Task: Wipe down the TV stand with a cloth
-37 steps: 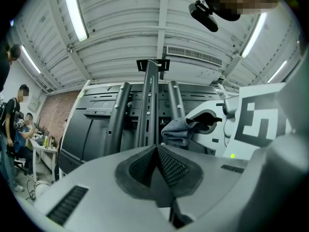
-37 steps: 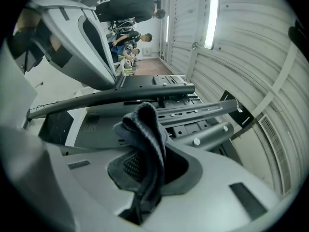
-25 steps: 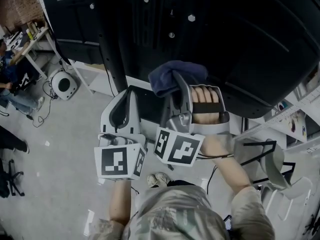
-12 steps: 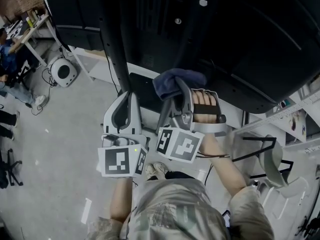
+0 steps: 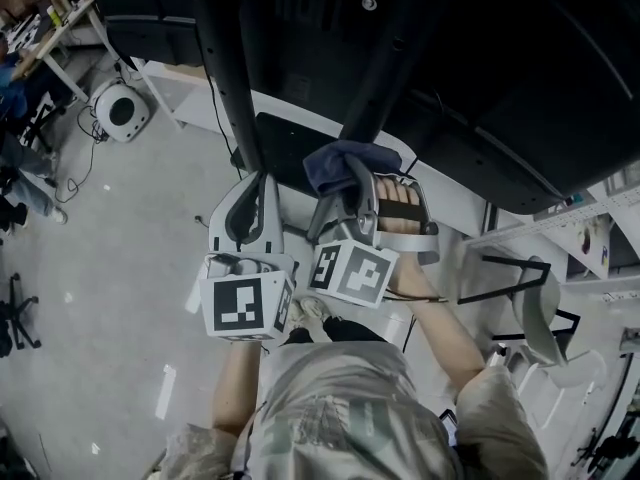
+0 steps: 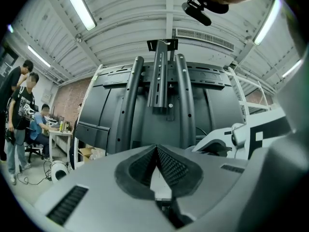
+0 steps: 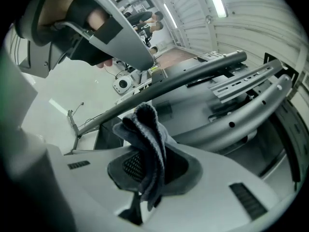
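Blue cloth (image 7: 144,127) in right gripper (image 7: 148,154)

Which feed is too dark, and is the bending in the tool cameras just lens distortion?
Head view: dim, the stand near-black with little detail. Left gripper view: heavy fisheye bowing, ceiling lights blown out. Right gripper view: same bowing, dark corners, yet the cloth in the right tool is sharp.
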`<move>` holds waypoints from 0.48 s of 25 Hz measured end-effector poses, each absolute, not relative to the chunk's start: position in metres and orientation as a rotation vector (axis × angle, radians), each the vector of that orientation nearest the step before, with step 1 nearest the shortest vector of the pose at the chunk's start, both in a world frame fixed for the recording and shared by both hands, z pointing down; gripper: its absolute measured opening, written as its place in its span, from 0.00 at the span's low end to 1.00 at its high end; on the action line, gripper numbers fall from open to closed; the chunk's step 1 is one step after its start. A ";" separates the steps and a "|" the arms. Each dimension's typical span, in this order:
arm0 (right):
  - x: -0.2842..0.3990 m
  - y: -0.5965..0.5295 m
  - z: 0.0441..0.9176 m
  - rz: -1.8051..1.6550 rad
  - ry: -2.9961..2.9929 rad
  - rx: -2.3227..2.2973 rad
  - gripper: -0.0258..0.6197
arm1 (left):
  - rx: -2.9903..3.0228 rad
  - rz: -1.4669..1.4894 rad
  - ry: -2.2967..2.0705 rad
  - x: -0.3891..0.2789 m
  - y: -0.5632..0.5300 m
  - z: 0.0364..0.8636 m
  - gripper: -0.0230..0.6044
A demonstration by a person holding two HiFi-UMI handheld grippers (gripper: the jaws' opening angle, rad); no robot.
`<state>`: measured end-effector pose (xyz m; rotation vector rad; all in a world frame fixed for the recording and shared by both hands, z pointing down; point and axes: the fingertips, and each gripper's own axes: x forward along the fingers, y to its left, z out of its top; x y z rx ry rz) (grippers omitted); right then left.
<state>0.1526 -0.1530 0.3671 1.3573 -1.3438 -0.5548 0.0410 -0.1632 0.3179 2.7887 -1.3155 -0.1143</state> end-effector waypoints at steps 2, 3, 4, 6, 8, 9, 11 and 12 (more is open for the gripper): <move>0.155 -0.151 0.380 -0.522 -1.363 1.338 0.13 | 2.776 -0.096 -1.319 0.043 -0.160 0.324 0.06; 0.156 -0.149 0.386 -0.508 -1.369 1.328 0.13 | 2.771 -0.089 -1.321 0.044 -0.159 0.327 0.06; 0.157 -0.148 0.394 -0.493 -1.376 1.319 0.13 | 2.766 -0.082 -1.323 0.044 -0.158 0.330 0.06; 0.159 -0.148 0.412 -0.443 -1.405 1.305 0.13 | 2.757 -0.063 -1.326 0.044 -0.158 0.336 0.06; 0.159 -0.148 0.432 -0.382 -1.435 1.294 0.13 | 2.746 -0.050 -1.329 0.040 -0.160 0.341 0.06; 0.159 -0.148 0.441 -0.366 -1.438 1.288 0.13 | 2.739 -0.051 -1.330 0.037 -0.161 0.343 0.06; 0.157 -0.149 0.457 -0.348 -1.432 1.271 0.13 | 2.722 -0.058 -1.335 0.033 -0.163 0.343 0.06; 0.157 -0.149 0.465 -0.337 -1.432 1.263 0.13 | 2.714 -0.055 -1.339 0.032 -0.164 0.345 0.06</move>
